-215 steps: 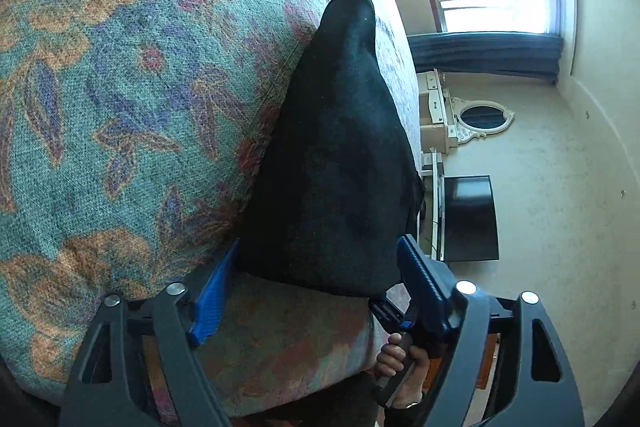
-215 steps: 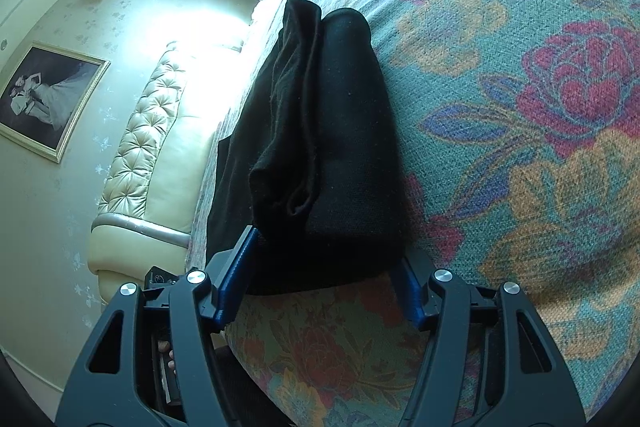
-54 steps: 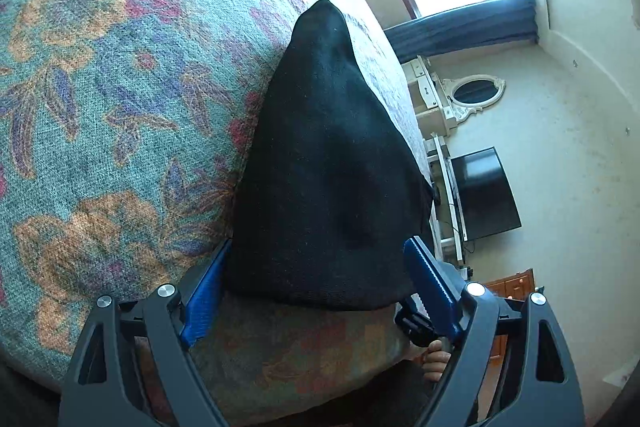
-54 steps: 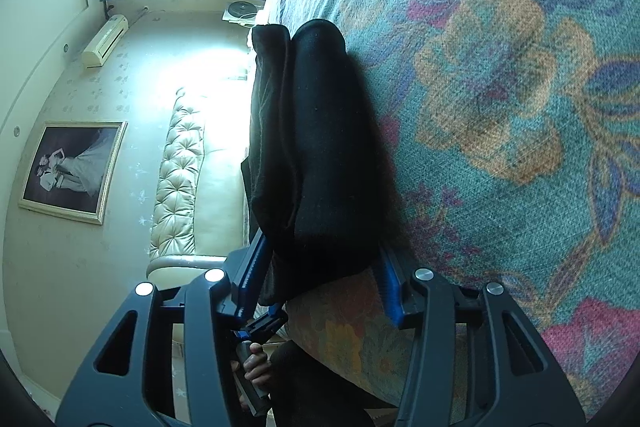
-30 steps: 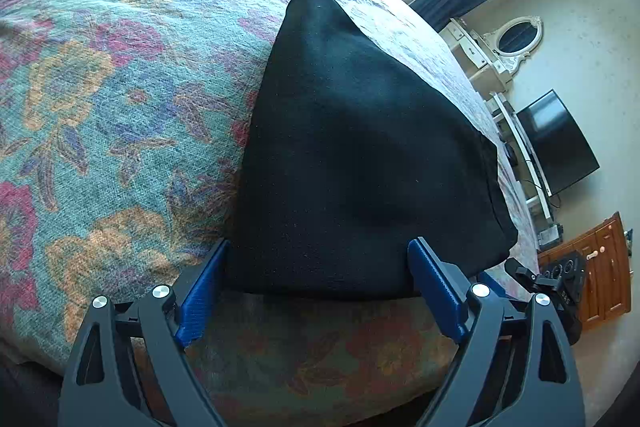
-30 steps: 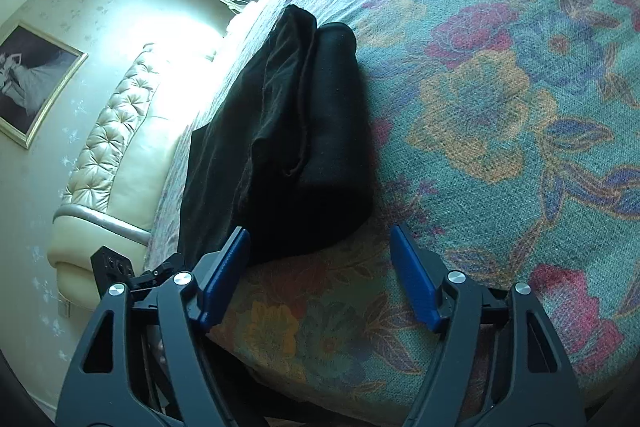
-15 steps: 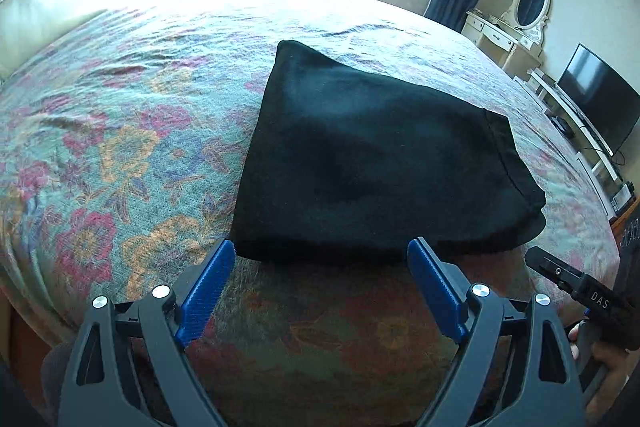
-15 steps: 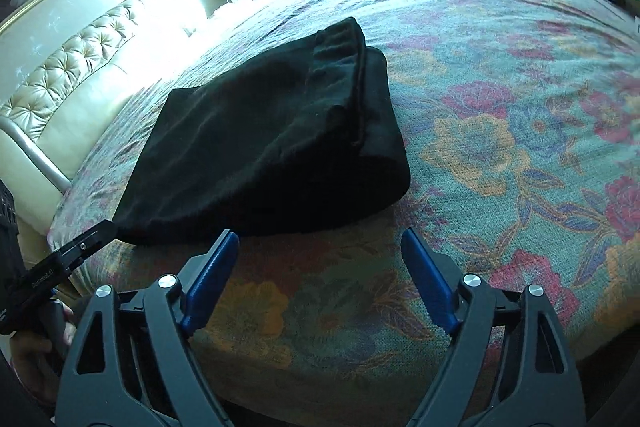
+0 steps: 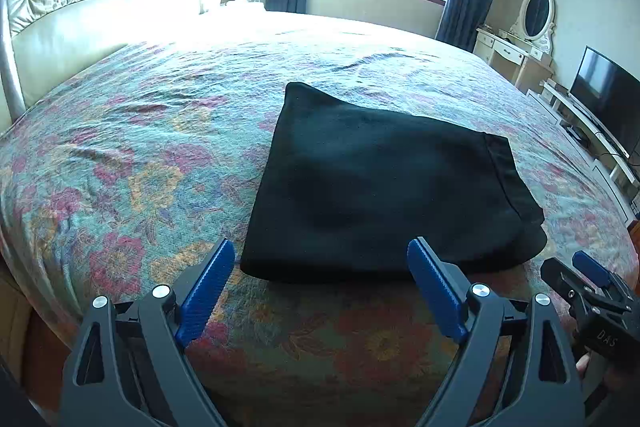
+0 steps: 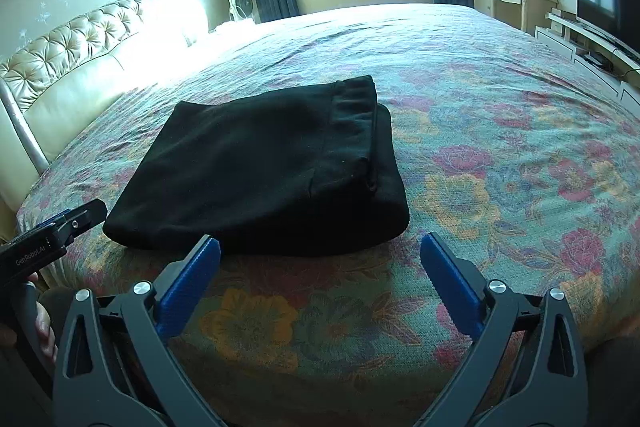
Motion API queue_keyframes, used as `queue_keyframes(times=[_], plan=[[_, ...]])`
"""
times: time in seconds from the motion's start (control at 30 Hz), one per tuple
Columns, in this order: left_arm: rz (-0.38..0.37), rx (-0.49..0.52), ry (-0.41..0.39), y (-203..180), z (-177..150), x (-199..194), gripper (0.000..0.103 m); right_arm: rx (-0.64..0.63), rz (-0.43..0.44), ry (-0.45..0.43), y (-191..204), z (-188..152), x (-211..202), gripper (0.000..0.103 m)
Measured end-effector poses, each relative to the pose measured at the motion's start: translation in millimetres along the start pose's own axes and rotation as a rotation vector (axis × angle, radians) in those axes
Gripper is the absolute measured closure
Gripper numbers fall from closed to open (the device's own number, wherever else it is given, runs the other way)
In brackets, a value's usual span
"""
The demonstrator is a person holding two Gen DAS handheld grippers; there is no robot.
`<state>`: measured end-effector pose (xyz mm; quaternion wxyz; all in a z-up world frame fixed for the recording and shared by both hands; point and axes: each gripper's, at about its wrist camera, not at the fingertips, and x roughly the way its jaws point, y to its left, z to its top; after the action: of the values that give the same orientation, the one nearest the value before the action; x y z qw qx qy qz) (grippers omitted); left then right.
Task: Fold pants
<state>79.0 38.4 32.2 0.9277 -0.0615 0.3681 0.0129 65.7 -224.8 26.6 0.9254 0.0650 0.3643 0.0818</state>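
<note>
Folded black pants (image 9: pixel 384 195) on bedspread (image 9: pixel 120 155): soft, light, floppy; grasp near folded edge. Left gripper (image 9: pixel 320 291), right gripper (image 10: pixel 320 283) released, empty.

The black pants (image 9: pixel 384 195) lie folded into a flat, thick bundle near the bed's near edge

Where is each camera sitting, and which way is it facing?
Left wrist: on the left gripper, looking down across the floral bedspread at the folded black pants; its open blue fingers show.
Right wrist: on the right gripper, facing the same pants from their other end; a hand shows.
Shared: pants, bedspread, window, and each other's gripper.
</note>
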Motion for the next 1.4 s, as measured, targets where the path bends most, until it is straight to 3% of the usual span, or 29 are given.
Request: queue_keyframes(times=[0.5,0.73,0.83,1.07,1.23,1.4], plan=[[0.009,0.085,-0.068,-15.5,2.8,-13.6,0.015,0.002,0.02,0.022,0.8,-7.5,5.3,0.003],[0.101,0.138,-0.121,-27.9,3.7,-19.8,0.015,0.011,0.032,0.032,-1.2,-8.2,8.4,0.003],[0.069,0.149,-0.143,-29.9,2.3,-23.2,0.015,0.011,0.035,0.036,-0.3,-9.4,9.2,0.003],[0.027,0.156,-0.107,-35.7,-4.4,-19.5,0.015,0.012,0.036,0.044,-0.1,-10.6,10.1,0.003],[0.033,0.14,-0.048,-31.2,-10.8,-10.0,0.015,0.026,0.027,0.037,-4.2,-8.7,9.1,0.003],[0.061,0.136,-0.043,-29.5,-13.3,-7.9,0.015,0.035,0.025,0.041,-6.0,-7.7,9.2,0.003]])
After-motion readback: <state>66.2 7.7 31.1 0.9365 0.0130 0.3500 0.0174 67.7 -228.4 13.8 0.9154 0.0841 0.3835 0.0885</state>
